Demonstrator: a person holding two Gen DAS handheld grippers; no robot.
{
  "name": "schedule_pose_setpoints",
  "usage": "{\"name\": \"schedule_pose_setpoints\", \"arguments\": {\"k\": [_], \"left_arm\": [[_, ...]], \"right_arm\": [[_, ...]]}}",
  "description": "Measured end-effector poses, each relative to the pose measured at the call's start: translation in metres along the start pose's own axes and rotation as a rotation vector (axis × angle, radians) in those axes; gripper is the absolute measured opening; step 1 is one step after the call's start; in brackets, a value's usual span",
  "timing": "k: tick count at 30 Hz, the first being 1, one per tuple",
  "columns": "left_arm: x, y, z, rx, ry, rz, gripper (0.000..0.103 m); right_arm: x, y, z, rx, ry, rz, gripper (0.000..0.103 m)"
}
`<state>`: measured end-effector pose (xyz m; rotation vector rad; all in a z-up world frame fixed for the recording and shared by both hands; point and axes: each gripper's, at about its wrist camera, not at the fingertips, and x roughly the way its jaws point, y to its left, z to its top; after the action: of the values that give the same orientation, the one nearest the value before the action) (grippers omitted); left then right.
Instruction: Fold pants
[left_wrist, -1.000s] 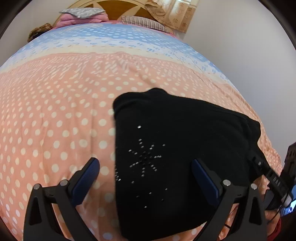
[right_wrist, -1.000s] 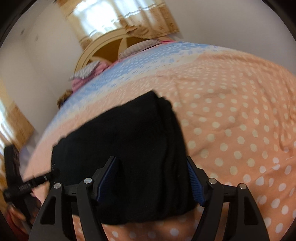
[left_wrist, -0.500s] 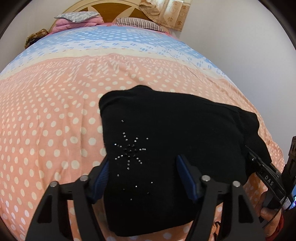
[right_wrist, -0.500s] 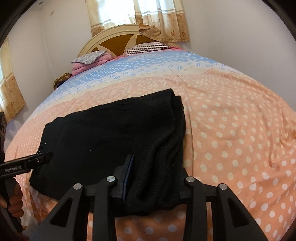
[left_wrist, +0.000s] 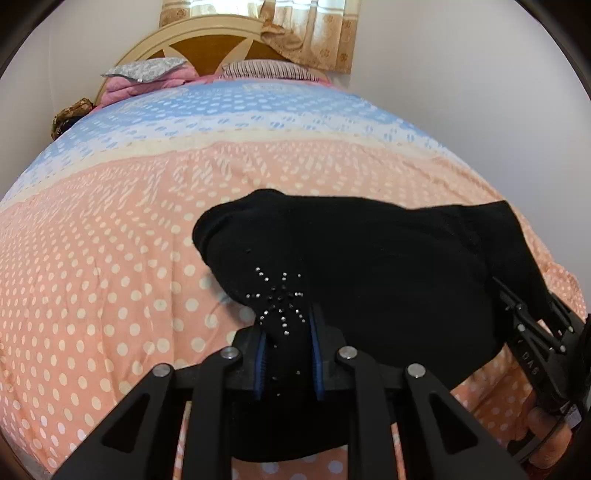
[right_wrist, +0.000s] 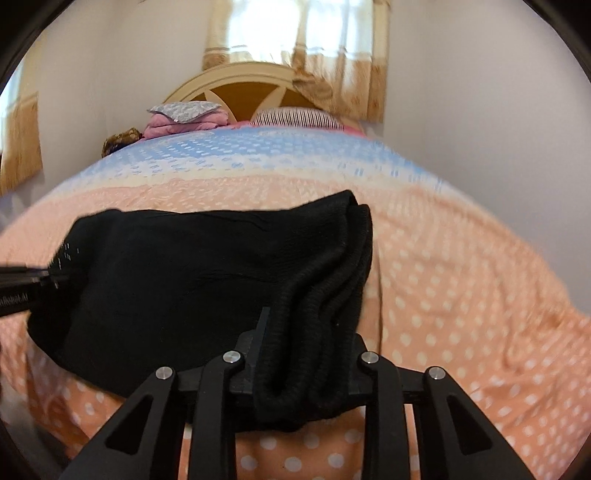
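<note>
Folded black pants (left_wrist: 369, 266) lie on the peach polka-dot bed near its front edge. A rhinestone star (left_wrist: 280, 299) marks their left end. My left gripper (left_wrist: 288, 354) is shut on that left near edge and lifts it slightly. My right gripper (right_wrist: 306, 362) is shut on the ribbed layered right end of the pants (right_wrist: 207, 273). The right gripper also shows in the left wrist view (left_wrist: 535, 339), and the left gripper shows at the left edge of the right wrist view (right_wrist: 22, 288).
The bedspread (left_wrist: 110, 258) turns blue toward the headboard (left_wrist: 229, 48). Pillows and pink folded bedding (left_wrist: 147, 77) lie at the bed's head. White walls stand on both sides, with a curtain (right_wrist: 332, 55) behind.
Both grippers closed from open onto the near edge of the pants, one at each end. The gripped edge has risen off the bed and both views tilted up.
</note>
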<state>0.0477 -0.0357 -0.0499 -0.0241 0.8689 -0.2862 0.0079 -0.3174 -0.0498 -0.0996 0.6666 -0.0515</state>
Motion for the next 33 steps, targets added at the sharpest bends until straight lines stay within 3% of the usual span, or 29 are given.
{"name": "schedule_pose_setpoints", "arguments": {"k": [6, 10, 17, 33], "left_arm": [[-0.002, 0.007, 0.004, -0.003, -0.002, -0.038, 0.020], [-0.012, 0.015, 0.009, -0.001, -0.025, -0.062, 0.020], [-0.019, 0.025, 0.017, 0.008, -0.065, -0.018, 0.020], [-0.019, 0.075, 0.027, -0.062, -0.072, 0.076, 0.020]], "right_arm": [[-0.003, -0.010, 0.006, 0.087, 0.026, 0.045, 0.028], [-0.022, -0.008, 0.020, 0.123, -0.009, 0.057, 0.028], [-0.022, 0.011, 0.037, 0.123, -0.011, 0.087, 0.028], [-0.014, 0.062, 0.067, 0.096, -0.034, 0.169, 0.028]]}}
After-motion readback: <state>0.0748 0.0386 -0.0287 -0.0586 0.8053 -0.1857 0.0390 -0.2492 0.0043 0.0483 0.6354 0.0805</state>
